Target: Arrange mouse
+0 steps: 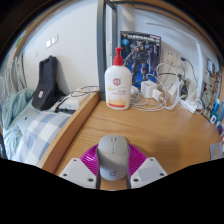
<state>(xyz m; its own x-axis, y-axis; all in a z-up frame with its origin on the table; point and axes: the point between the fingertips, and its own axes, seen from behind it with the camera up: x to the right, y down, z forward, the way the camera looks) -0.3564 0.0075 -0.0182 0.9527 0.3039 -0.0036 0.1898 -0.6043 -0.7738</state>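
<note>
A grey computer mouse (pixel 113 157) sits between my two fingers, its back end reaching down to the gripper body. The magenta pads (pixel 93 158) curve against both of its sides with no gap showing. My gripper (pixel 113 165) is shut on the mouse, over the wooden desk (pixel 150 125). Whether the mouse rests on the desk or is lifted off it I cannot tell.
A white pump bottle with a red label (pixel 118 85) stands ahead on the desk. White cables and a charger (pixel 160 92) lie to its right. A poster (pixel 140 50) leans at the back. The desk's left edge (pixel 70 130) drops to a bed with a black bag (pixel 46 84).
</note>
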